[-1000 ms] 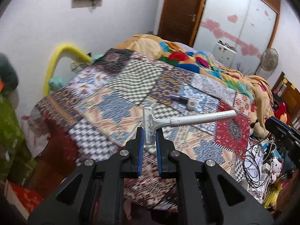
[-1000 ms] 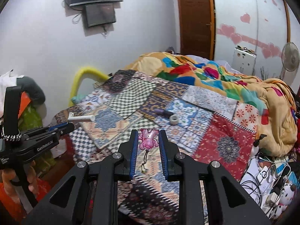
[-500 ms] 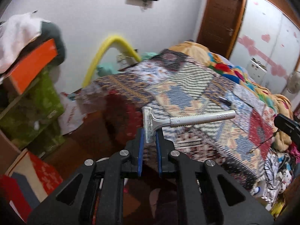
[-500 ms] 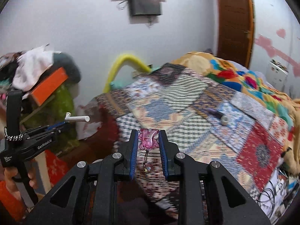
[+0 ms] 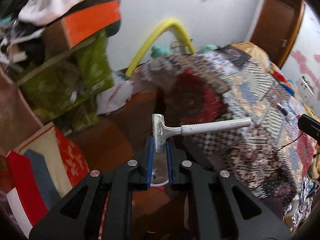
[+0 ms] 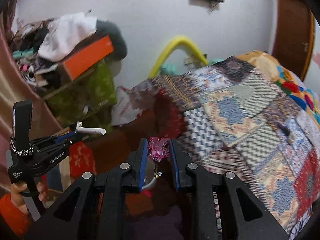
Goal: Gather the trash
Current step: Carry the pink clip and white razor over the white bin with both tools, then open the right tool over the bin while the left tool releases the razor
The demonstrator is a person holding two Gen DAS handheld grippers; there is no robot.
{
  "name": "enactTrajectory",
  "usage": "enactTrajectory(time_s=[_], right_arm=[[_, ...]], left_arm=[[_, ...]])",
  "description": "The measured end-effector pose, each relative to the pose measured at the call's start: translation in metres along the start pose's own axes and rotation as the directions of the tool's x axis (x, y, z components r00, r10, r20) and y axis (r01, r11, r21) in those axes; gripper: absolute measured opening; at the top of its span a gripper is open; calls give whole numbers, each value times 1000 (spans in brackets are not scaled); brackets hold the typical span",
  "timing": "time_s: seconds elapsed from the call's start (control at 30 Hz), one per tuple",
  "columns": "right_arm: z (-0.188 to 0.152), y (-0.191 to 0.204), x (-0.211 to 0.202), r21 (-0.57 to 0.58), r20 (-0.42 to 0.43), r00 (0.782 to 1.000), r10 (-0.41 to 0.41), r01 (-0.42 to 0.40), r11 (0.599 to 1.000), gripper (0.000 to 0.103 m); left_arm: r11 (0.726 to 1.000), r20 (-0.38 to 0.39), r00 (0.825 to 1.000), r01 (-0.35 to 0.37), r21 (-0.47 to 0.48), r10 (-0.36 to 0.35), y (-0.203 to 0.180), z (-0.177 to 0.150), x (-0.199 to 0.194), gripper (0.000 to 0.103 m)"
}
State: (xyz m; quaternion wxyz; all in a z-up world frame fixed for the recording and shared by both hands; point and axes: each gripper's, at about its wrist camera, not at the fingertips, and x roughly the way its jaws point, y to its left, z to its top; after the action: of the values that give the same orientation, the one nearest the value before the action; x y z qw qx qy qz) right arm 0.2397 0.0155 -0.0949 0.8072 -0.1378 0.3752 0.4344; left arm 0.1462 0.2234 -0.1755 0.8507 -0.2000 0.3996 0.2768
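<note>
Razor [image 5: 202,129] is clamped by its head in the left hand-held gripper [image 5: 159,148], pink charm [image 6: 158,148] in the right hand-held gripper [image 6: 158,150], both off the bed [image 6: 250,108]; dropping them in a bin remains, with small items still on the bed.

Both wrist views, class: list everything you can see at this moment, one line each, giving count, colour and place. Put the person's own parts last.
razor: one, white, head clamped in left gripper, handle pointing right
charm: one, pink, between right gripper's fingers, cord hanging below
bed quilt: one, multicoloured patchwork, right side
foam tube: one, yellow, arched by the wall
box: one, orange, on the clutter pile at left
door: one, brown, far right
left gripper: one, black with blue pads, shut
right gripper: one, black with blue pads, shut
hand: one, holding left gripper's handle
</note>
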Motion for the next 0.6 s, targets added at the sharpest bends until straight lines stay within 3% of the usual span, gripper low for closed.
enactTrajectory(time_s=[0.3,0.47,0.6], right_arm=[[-11,38,107,-41,-209,975,71,-81,996,20],[-21,49,162,-32,-319,943,93,-109,994,20],[-22,55,203,-9,-397,910,118,-132,991,20]], left_arm=[[992,-146,987,-87,-88,73,53,-38,63,11],[987,-276,961,-72,-143,30,68,-61,106,11],[991,-351,936,-83,-106,41,66,-73,138,11]])
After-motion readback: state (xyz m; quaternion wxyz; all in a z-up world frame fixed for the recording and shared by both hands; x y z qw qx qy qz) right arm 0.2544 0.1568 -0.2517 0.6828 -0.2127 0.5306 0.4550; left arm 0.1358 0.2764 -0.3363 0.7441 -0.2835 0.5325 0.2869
